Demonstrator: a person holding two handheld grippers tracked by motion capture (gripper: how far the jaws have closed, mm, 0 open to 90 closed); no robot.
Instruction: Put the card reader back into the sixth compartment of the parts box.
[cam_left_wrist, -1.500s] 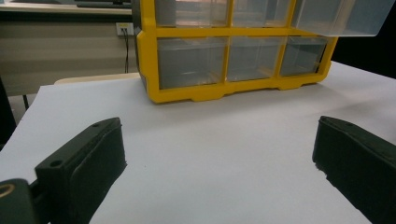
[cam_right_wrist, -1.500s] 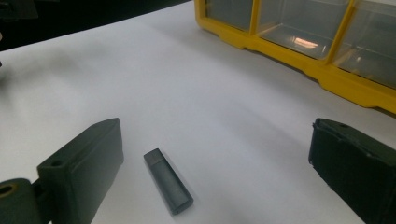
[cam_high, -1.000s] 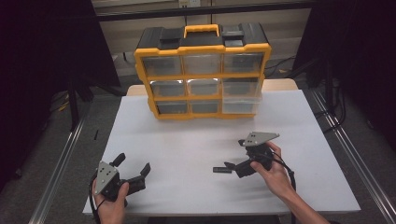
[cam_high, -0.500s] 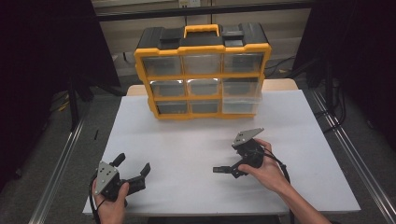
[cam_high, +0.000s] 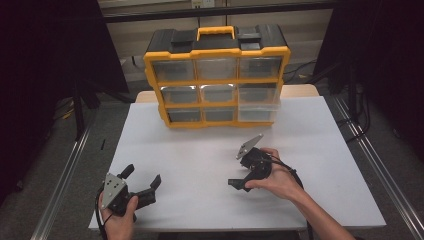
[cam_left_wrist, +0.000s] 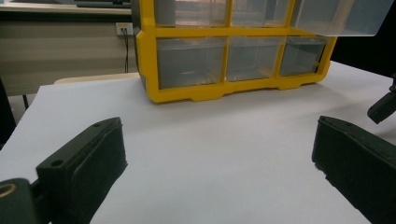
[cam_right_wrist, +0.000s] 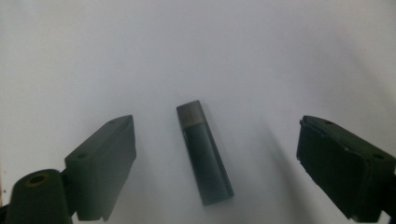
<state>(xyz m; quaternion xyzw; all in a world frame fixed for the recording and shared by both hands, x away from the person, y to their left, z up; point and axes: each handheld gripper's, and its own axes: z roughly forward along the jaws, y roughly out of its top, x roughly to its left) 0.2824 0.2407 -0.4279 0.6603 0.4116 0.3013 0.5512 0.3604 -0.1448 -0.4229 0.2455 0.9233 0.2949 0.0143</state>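
The right gripper (cam_right_wrist: 215, 154) is held tilted down toward the table (cam_high: 320, 150), its jaws spread wide and nothing clamped between them. Between those jaws, in the right gripper view, a small dark stick (cam_right_wrist: 204, 153) is seen lying flat on the white surface, touching neither jaw. Its long axis runs roughly away from the camera, slightly slanted, so the jaws stand to either side of its length; a closing move would, it is judged, take it across its narrow width. One end carries a lighter grey band, at the far end from the camera.

In the high view the right gripper (cam_high: 246, 172) is seen right of centre on the near half of the table, and the stick is hidden beneath it there. The left gripper (cam_high: 142, 182) is held low at the near left corner, well apart from the stick, its jaws likewise spread and empty. The right hand (cam_high: 277, 177) is therefore clearly the nearer.

In the left gripper view a yellow drawer organiser (cam_left_wrist: 233, 51) is shown at the far side, with one clear drawer (cam_left_wrist: 336, 16) pulled out at its right.
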